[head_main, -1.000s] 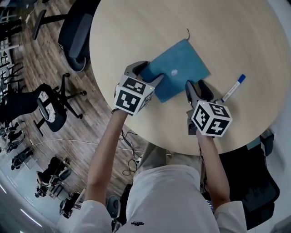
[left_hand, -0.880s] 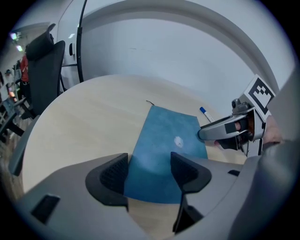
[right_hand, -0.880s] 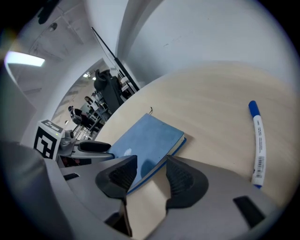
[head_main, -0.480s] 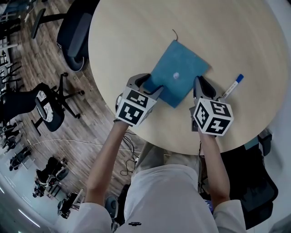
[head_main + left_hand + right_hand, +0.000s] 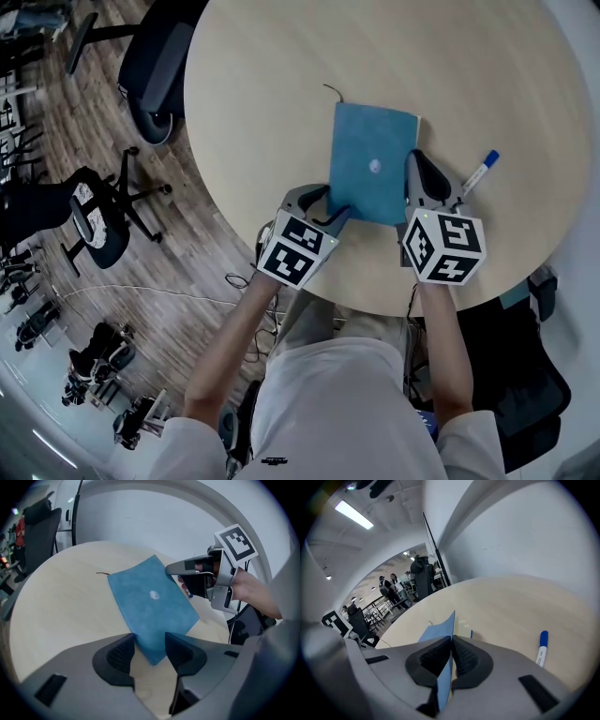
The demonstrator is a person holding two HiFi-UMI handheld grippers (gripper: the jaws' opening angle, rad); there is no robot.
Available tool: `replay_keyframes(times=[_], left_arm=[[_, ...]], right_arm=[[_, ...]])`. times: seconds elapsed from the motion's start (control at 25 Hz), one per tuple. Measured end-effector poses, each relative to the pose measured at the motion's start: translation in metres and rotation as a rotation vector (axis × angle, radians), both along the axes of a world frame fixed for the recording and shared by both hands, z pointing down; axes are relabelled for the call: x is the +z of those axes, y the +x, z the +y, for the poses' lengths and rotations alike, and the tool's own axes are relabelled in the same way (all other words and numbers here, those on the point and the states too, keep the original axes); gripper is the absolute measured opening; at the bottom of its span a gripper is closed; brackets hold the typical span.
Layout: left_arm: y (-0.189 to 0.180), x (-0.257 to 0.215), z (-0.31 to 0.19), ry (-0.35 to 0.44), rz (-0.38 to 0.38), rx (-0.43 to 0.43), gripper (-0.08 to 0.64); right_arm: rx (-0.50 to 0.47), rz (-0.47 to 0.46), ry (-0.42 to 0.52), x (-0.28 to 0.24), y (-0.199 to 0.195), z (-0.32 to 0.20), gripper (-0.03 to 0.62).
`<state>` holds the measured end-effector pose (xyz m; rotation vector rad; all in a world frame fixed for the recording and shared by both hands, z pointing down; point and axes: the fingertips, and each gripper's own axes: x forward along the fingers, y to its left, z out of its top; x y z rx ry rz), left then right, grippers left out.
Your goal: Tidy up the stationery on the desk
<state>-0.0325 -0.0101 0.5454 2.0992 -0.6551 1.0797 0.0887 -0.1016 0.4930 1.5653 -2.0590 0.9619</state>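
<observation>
Wood floor (image 5: 86,105), blk office chairs (image 5: 156,67).

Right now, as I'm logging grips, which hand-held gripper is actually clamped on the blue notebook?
The right hand-held gripper: its jaws pinch the blue notebook. The left hand-held gripper has jaws apart around its corner.

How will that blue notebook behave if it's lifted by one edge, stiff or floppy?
Probably light and thin: the blue notebook shows as a slim edge in the shut right gripper. Held by one side, it may sag. Lying flat on the smooth table, it should slide, not roll.
</observation>
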Motion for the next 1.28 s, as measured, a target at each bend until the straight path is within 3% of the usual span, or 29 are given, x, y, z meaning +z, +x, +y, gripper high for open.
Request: replay_keyframes(times=[0.32,0.64,0.84,0.96,1.12,1.28], left_arm=[[0.020,-0.004,0.022,-0.020,0.025,-0.011,0.216],[0.023,-0.028,0.004,0.071,0.047,-0.094,0.216],[0.032,-0.042,0.002,0.091,0.056,-0.098,0.216],[0.038,-0.051,0.005,0.113,0.057,-0.103,0.181],[0.045,-0.059,0.002,0.158,0.051,-0.148,0.069],[0.057,-0.065,0.000,0.174,0.060,-0.195,0.043]], right_arm=[[-0.023,0.054,-0.027,0.005,0.013,0.005,0.041],[-0.023,0.061,-0.036,0.007,0.023,0.017,0.041],[0.012,0.045,-0.020,-0.009,0.032,0.025,0.041],[0.036,0.051,-0.013,-0.016,0.042,0.033,0.041],[0.082,0.060,-0.023,-0.015,0.063,0.043,0.043],[0.123,0.069,-0.042,-0.011,0.087,0.051,0.077]])
